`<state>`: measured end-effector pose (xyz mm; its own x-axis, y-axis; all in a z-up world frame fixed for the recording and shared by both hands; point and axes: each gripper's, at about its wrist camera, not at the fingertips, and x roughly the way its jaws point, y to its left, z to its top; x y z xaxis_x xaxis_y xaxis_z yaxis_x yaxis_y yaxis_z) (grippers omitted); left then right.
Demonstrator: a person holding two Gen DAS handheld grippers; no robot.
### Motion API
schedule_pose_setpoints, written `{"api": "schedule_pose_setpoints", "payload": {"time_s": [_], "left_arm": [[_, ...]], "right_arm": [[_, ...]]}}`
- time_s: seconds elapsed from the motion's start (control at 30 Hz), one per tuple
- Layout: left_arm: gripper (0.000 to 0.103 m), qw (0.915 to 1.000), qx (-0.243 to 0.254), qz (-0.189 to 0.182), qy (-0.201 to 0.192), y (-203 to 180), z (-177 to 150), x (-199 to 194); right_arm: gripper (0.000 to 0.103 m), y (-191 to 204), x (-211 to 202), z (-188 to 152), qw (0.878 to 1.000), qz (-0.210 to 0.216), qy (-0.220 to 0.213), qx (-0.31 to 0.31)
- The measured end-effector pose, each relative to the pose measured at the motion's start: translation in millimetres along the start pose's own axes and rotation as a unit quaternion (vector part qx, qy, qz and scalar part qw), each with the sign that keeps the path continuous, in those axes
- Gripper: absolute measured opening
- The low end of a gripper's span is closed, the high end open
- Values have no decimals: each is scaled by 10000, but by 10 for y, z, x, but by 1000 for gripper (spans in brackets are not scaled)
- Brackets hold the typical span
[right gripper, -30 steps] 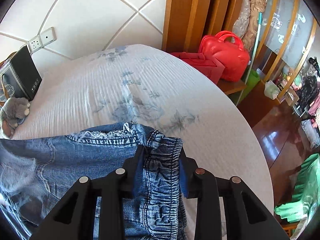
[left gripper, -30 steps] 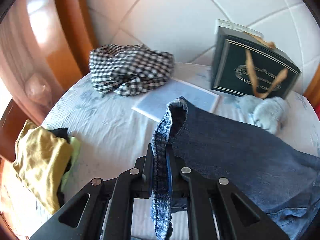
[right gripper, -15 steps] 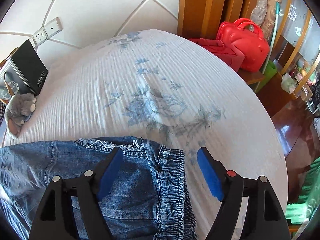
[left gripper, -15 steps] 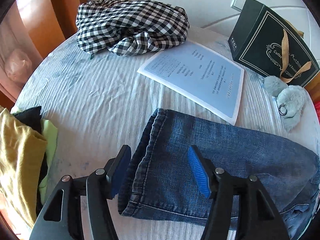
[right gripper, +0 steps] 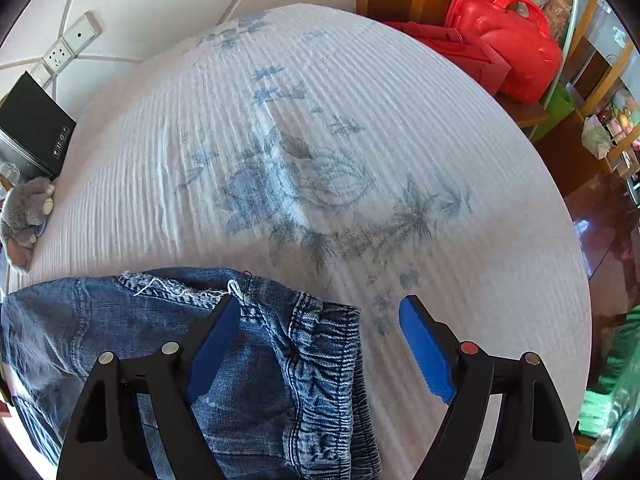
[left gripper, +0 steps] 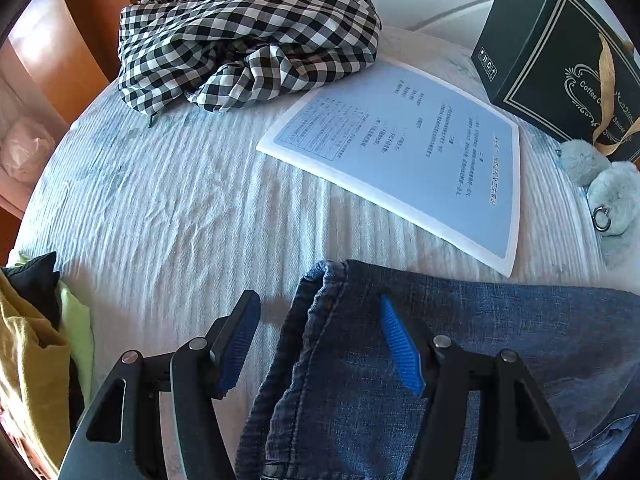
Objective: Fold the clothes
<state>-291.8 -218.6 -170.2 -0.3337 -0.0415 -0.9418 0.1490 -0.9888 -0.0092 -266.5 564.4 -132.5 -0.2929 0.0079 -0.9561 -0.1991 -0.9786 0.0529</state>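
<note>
Both grippers have let go of the jeans since a second ago, when each was clamped on a bunched denim edge held up off the bed; the cloth now lies flat. The left gripper [left gripper: 320,340] stands with its blue pads spread wide, straddling the hem end of the jeans [left gripper: 400,360], which lies on the bedsheet [left gripper: 180,208] near the bed's front edge. The right gripper [right gripper: 320,344] is likewise wide apart, one pad over the elastic waistband [right gripper: 320,340], the other over bare sheet beside it. Neither holds anything.

Judging by this, a fold has just been laid down and released. The next move likely calls for a fresh grip on one end, carried across to the other end to halve the length, with the layers kept aligned.

Both tools hover low, tilted forward and down over the denim. Further out, a printed sheet [left gripper: 408,152] lies just behind the jeans, then a checked shirt [left gripper: 248,40] toward the far left corner, a dark gift bag [left gripper: 560,60] and a grey plush charm [left gripper: 600,184] at the far edge. A yellow garment pile [left gripper: 32,360] sits at the left edge.
</note>
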Motion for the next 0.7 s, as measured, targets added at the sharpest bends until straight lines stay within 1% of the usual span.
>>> {"api": "schedule_pose_setpoints", "payload": {"time_s": [0.03, 0.07, 0.1, 0.13, 0.17, 0.2, 0.23, 0.33, 0.47, 0.6, 0.7], "left_arm": [[64, 10000, -28, -2, -21, 6, -4, -1], [56, 10000, -29, -6, -62, -8, -13, -12], [20, 9999, -14, 76, -106, -42, -16, -42], [2, 9998, 2, 158, -149, -76, -18, -73], [3, 9995, 17, 232, -194, -109, -21, -105], [3, 9995, 33, 198, -263, -124, -29, -173], [3, 9991, 75, 183, -381, -93, -107, -304], [3, 9970, 201, 137, -733, -2, -339, -699], [3, 9920, 369, 75, -1201, 120, -649, -1225], [3, 9847, 536, 15, -1661, 243, -961, -1745], [3, 9829, 690, 35, -1707, 391, -1363, -1840]], "right_arm": [[54, 29, 47, 8, 10000, -9, 50, -25], [41, 60, 91, 17, 9999, -27, 97, -54], [41, 100, 102, 25, 9997, -148, 111, -140], [37, 140, 105, 31, 9993, -260, 114, -225], [33, 170, 28, 17, 9991, -290, -1, -305], [33, 199, -49, 3, 9987, -320, -116, -384], [32, 223, -135, -20, 9981, -336, -239, -456], [32, 93, -640, -371, 9953, 41, -861, -443], [32, -78, -1305, -843, 9836, 537, -1669, -422], [32, -221, -1550, -1473, 9786, 756, -1862, -444], [32, -347, -1605, -1985, 9794, 804, -1802, -420]]}}
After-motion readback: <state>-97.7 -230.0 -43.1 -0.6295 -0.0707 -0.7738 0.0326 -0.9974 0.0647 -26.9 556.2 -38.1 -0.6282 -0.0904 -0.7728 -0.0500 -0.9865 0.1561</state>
